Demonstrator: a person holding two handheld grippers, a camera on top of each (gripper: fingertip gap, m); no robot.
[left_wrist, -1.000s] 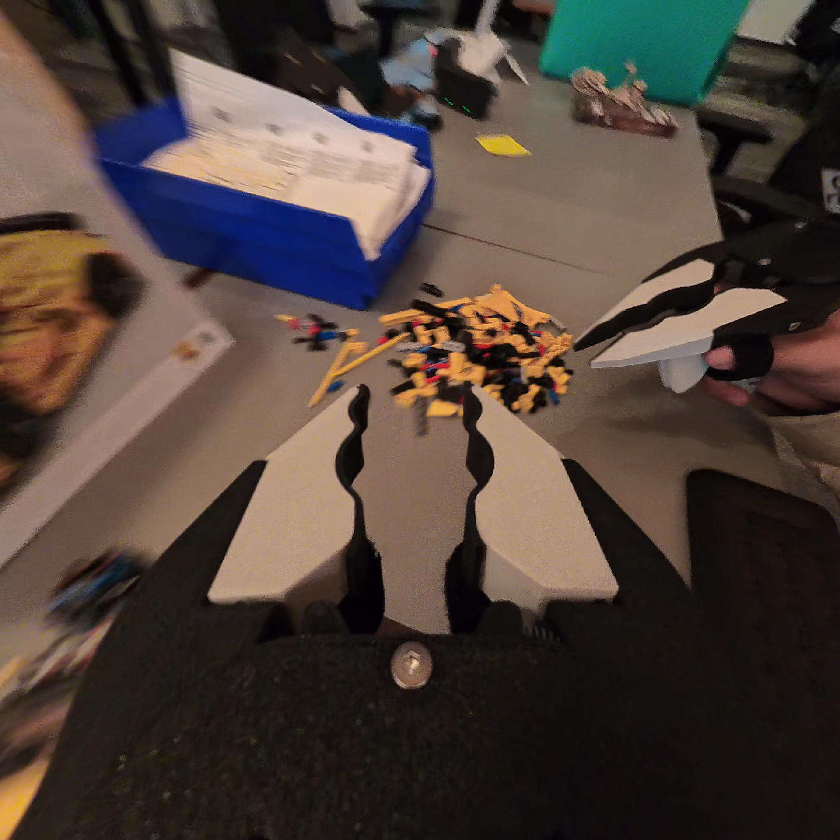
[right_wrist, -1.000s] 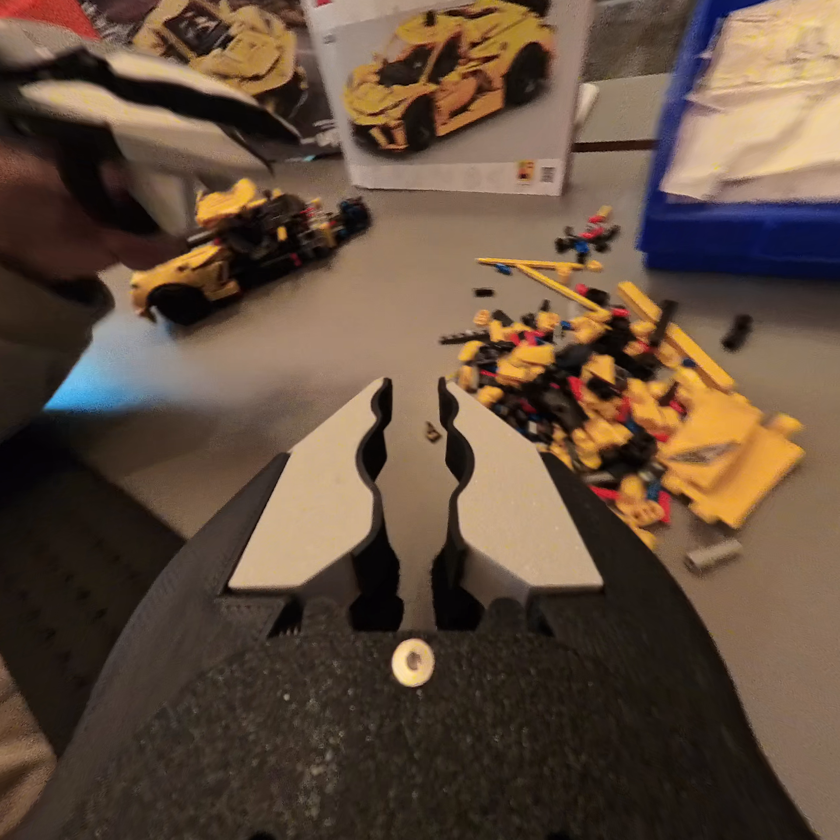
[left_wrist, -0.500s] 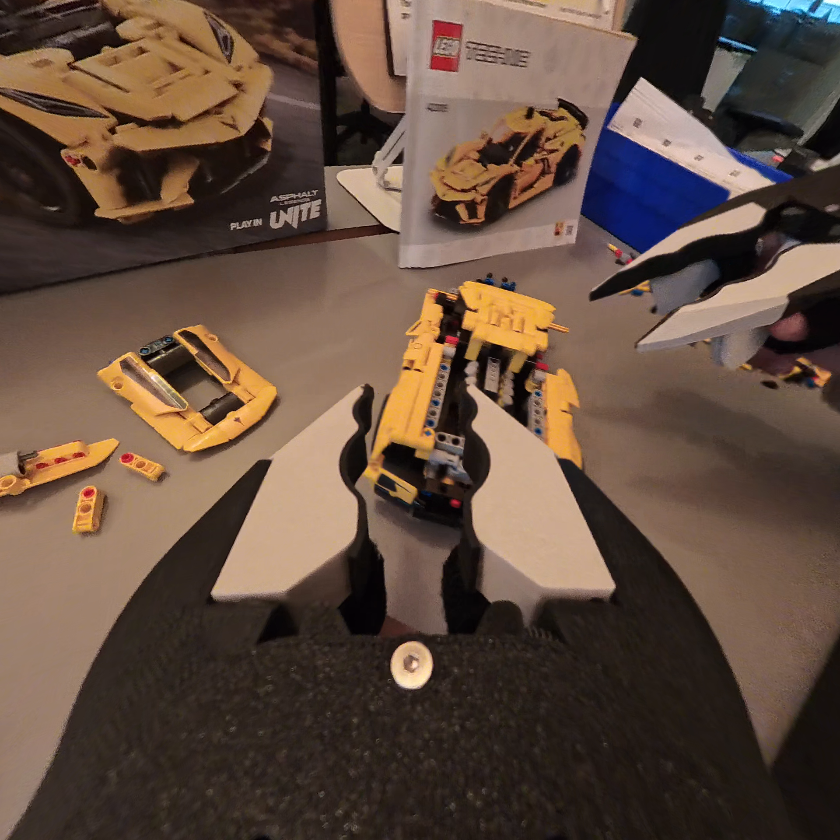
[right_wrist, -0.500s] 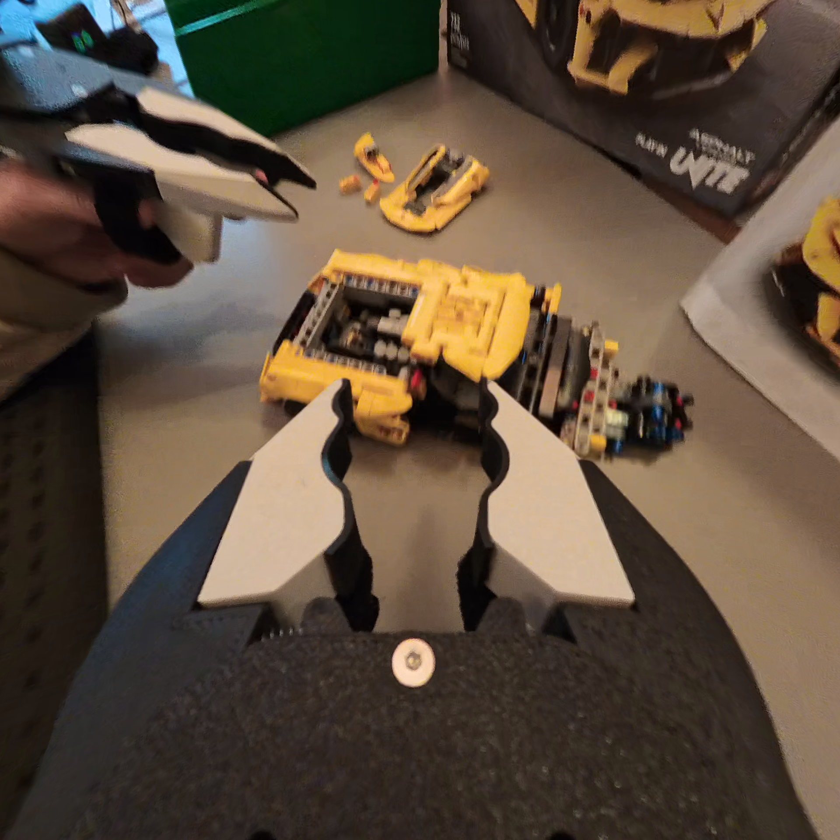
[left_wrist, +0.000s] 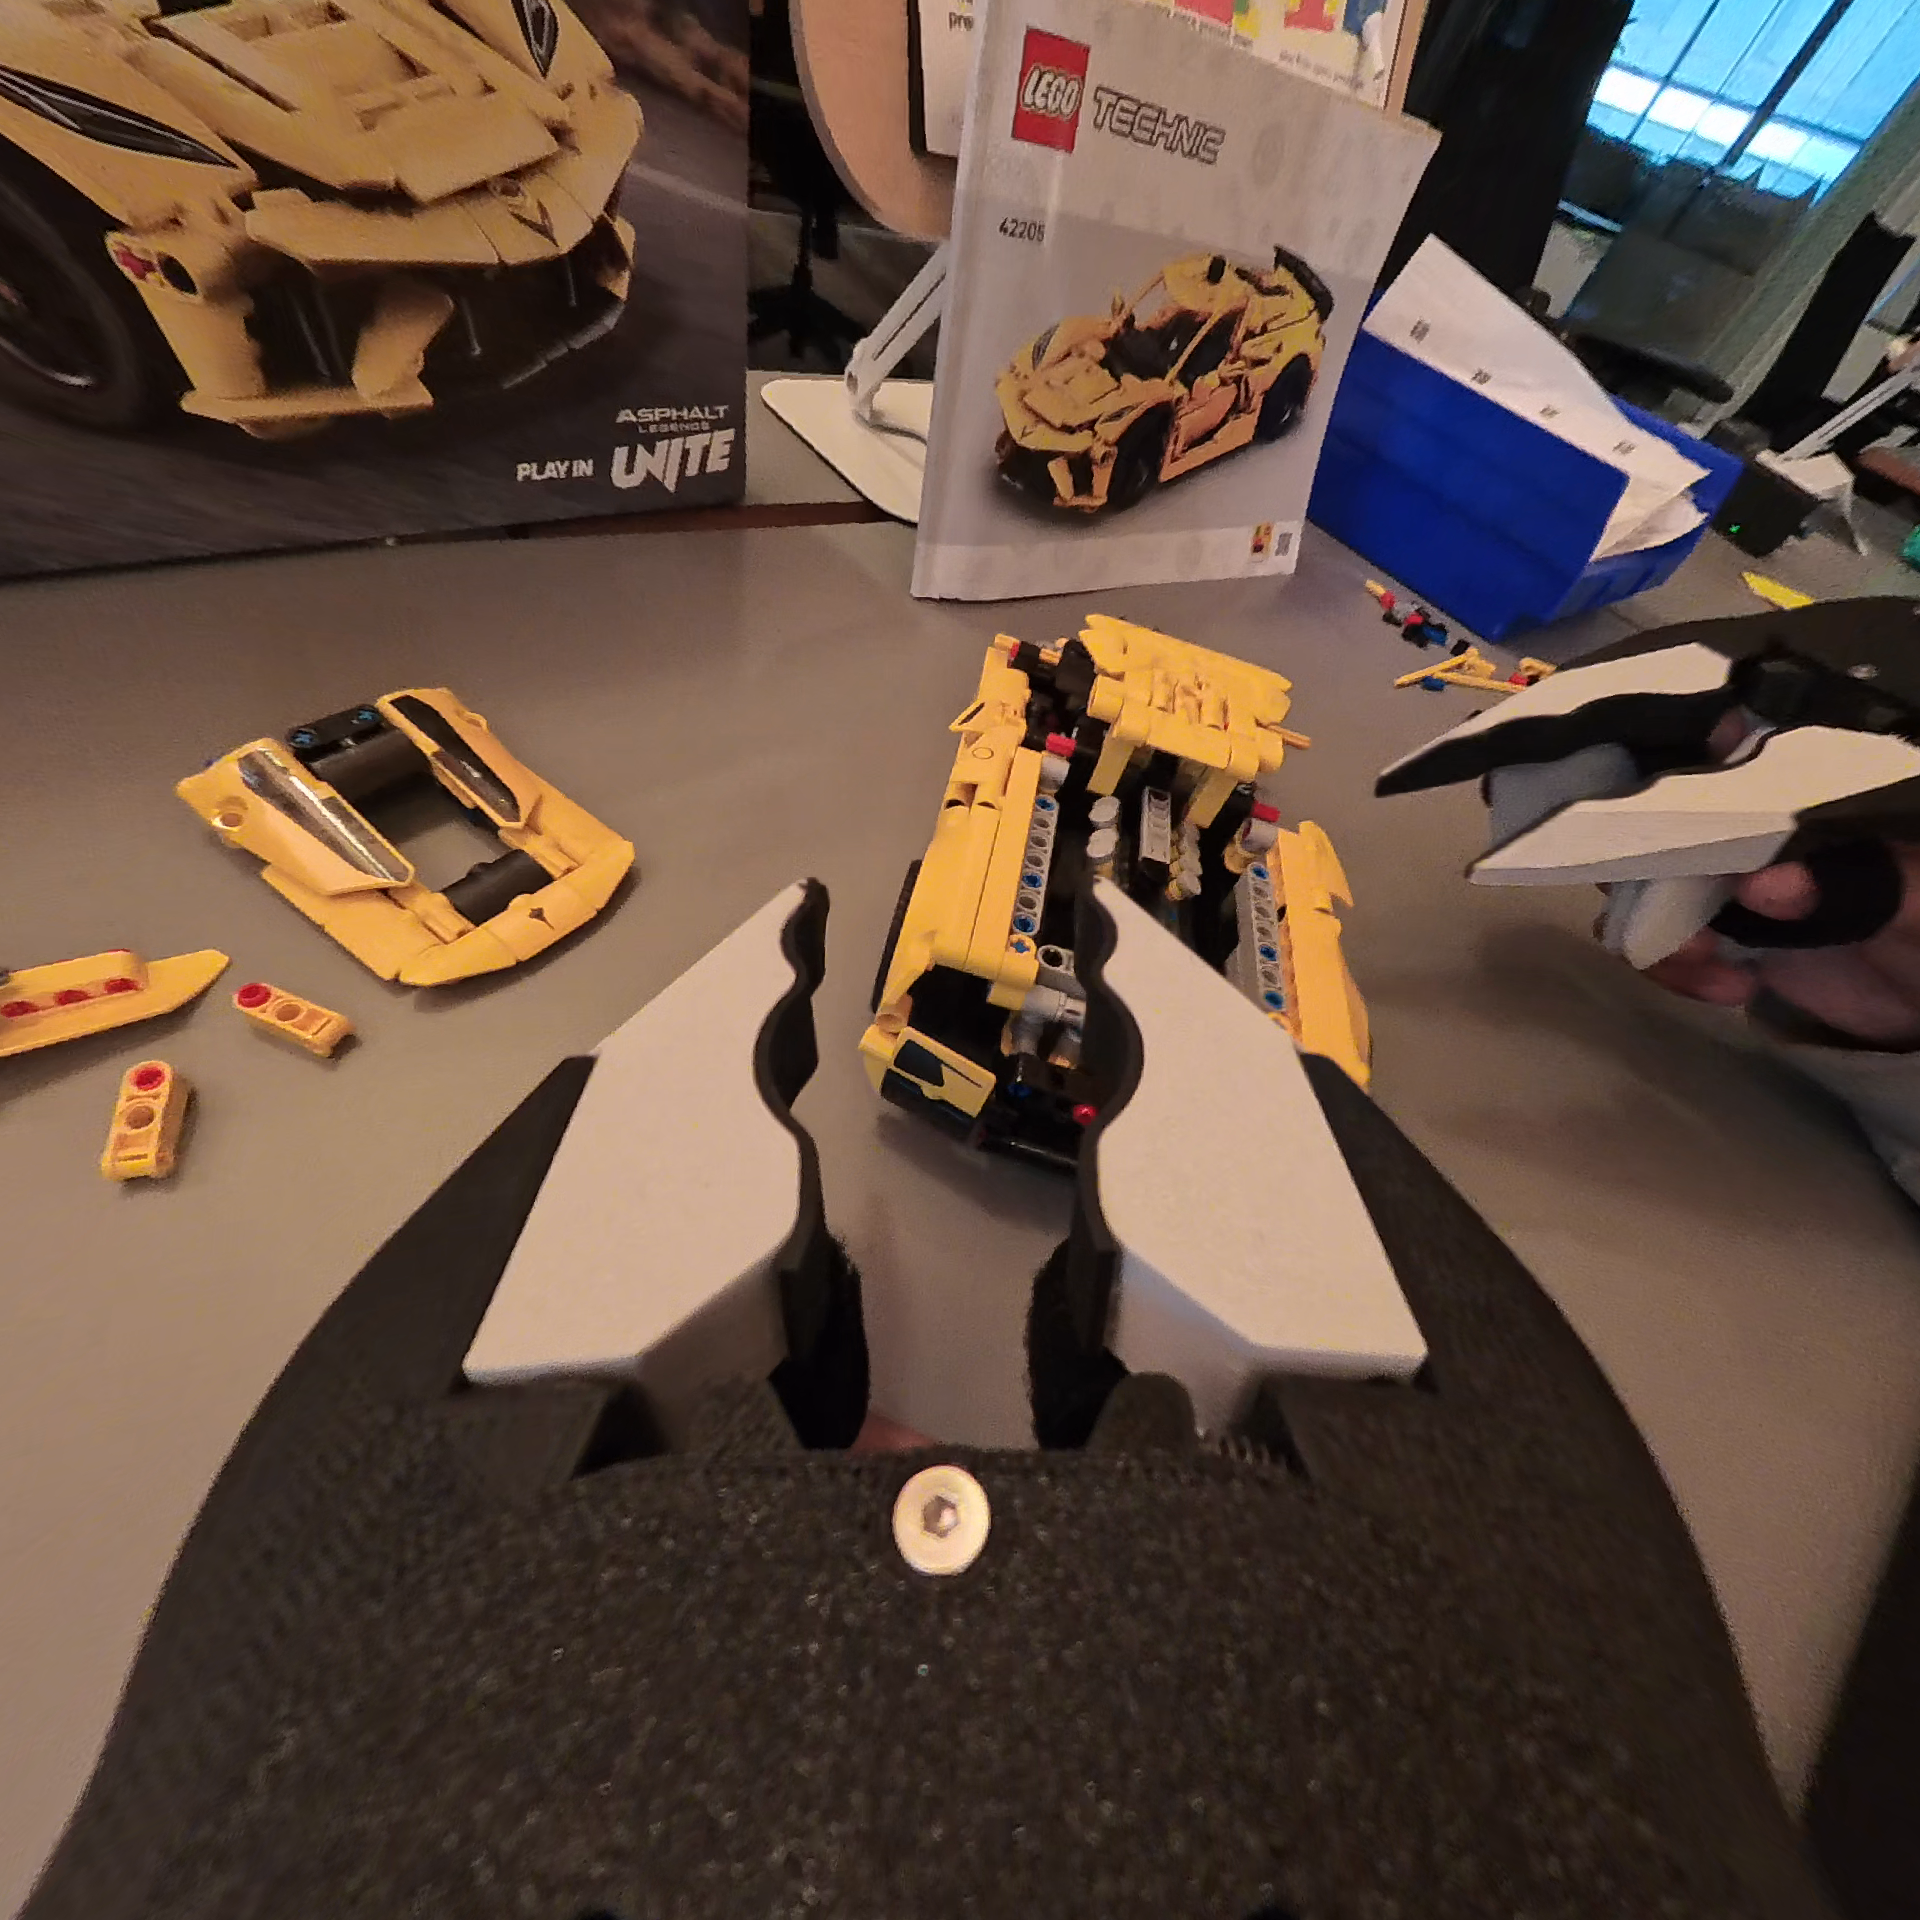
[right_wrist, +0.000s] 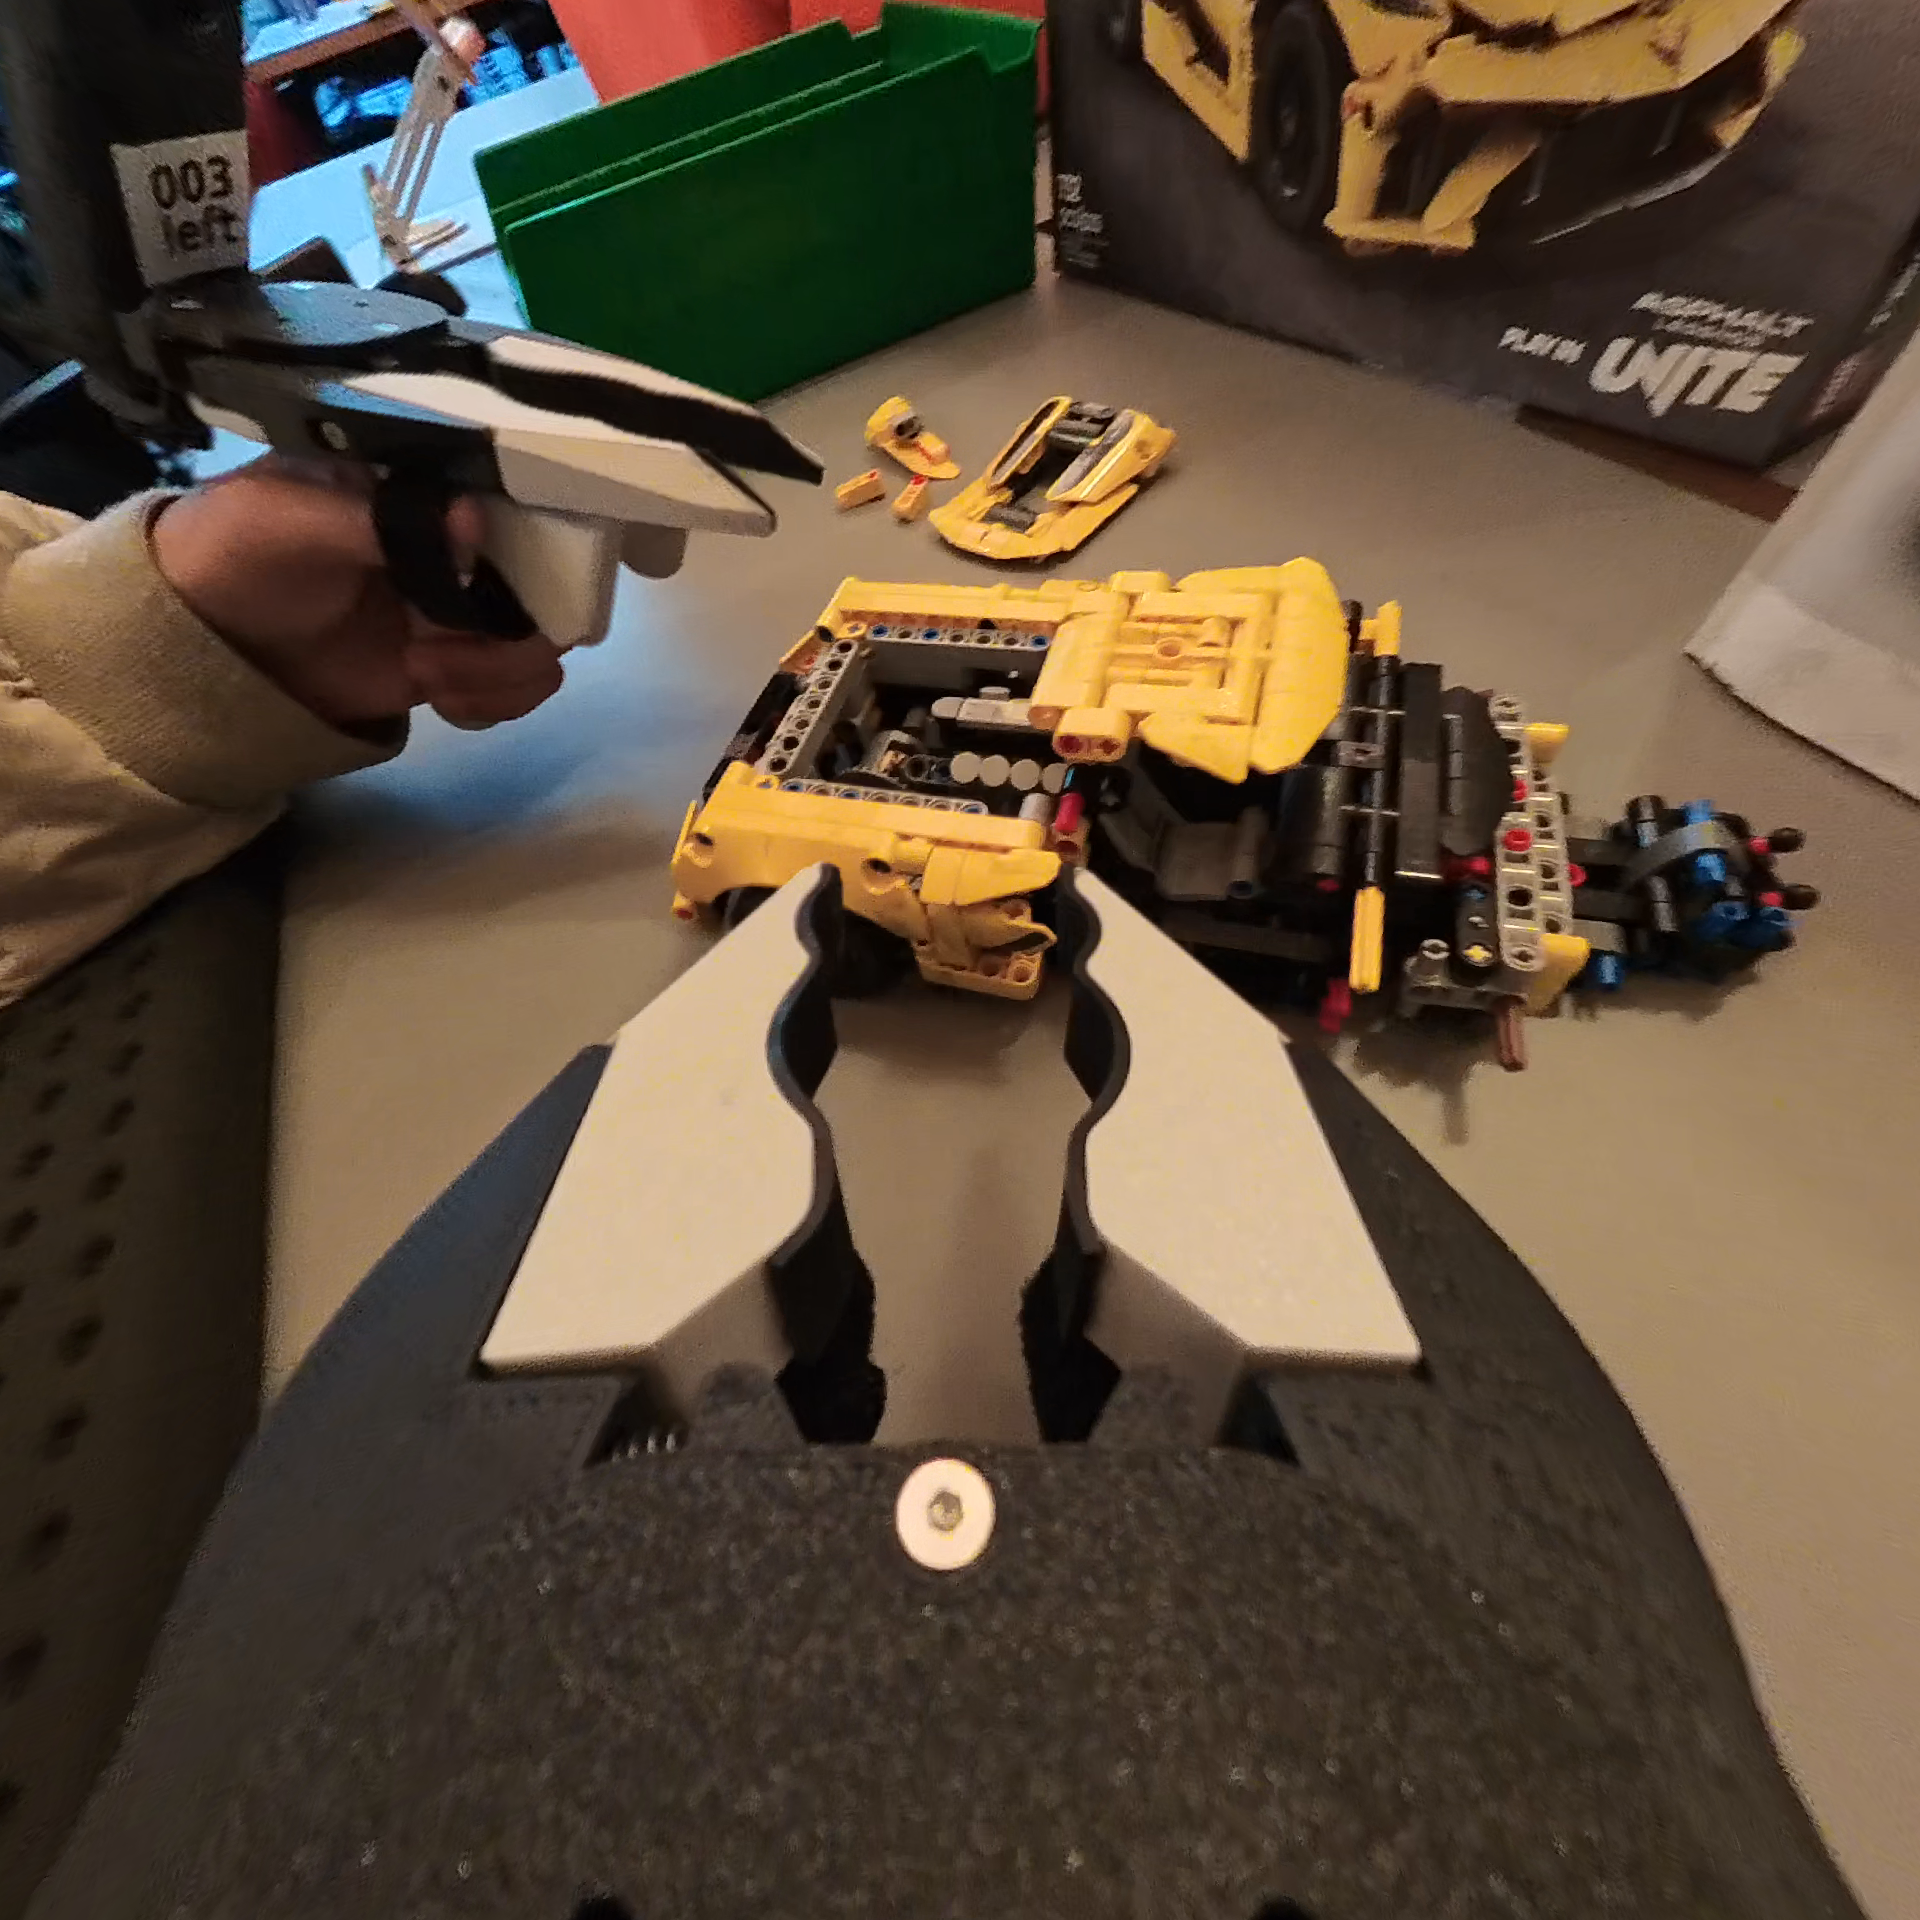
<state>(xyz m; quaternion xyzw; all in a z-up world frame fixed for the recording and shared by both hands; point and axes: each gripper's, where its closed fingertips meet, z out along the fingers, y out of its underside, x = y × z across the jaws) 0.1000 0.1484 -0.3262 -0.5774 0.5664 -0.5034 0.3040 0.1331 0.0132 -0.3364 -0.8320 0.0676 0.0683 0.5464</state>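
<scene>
A partly built yellow and black brick car (left_wrist: 1184, 696) stands on the grey table. My left gripper (left_wrist: 956, 904) is open and empty, its fingertips just above the car's near end. My right gripper (right_wrist: 948, 894) is open and empty, its fingertips at the car's (right_wrist: 1174, 665) yellow side, close to a wheel arch. Each gripper shows in the other's view: the right gripper (left_wrist: 1429, 831) hovers to the right of the car, the left gripper (right_wrist: 795, 499) hovers to the left, both held by hands and apart from the car.
A loose yellow hood panel (left_wrist: 405, 831) and small yellow pieces (left_wrist: 296, 1013) lie left of the car. A booklet (left_wrist: 1153, 343) and a large dark box (left_wrist: 312, 260) stand behind. A blue bin (left_wrist: 1475, 488) with papers and loose bricks (left_wrist: 1455, 665) are at right. A green bin (right_wrist: 769, 239) stands far left.
Both grippers swung away from the pile of loose bricks to the car. The right gripper opened wider. Over the last half second both held nearly still, the right one a little closer.
</scene>
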